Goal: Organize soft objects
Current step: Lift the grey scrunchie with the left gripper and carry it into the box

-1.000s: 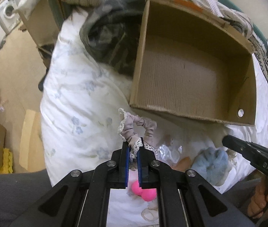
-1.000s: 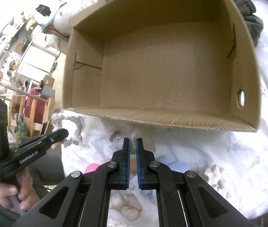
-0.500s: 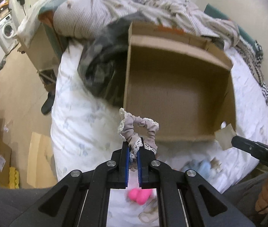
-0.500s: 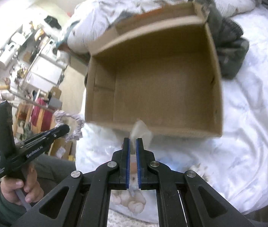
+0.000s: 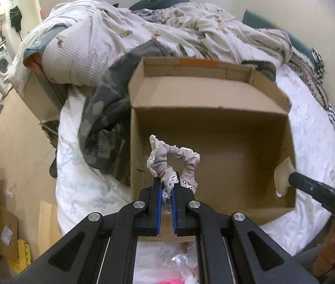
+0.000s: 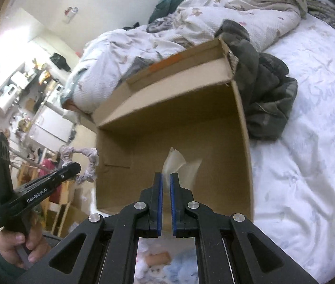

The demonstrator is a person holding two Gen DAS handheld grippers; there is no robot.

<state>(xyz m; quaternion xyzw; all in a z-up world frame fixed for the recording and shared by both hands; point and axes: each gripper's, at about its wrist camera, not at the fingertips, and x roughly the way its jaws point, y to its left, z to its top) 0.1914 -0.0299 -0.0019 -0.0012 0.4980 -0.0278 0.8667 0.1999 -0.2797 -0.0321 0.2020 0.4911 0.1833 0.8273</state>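
jaws: left clamps scrunchie (image 5: 172, 165); right clamps clear wrapper (image 6: 179, 165) | open box (image 5: 214, 108) ahead

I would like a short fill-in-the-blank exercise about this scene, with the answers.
1. The left claw holds a lace-trimmed ____.
2. The cardboard box stands on a ____.
3. The right claw grips a thin translucent ____.
4. Inside, the box is ____.

Answers: scrunchie; bed; wrapper; empty

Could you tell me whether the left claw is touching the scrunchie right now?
Touching. In the left wrist view, the left claw is shut on the scrunchie, whose lace edge is pinched between the blue pads while its loop sticks up above them.
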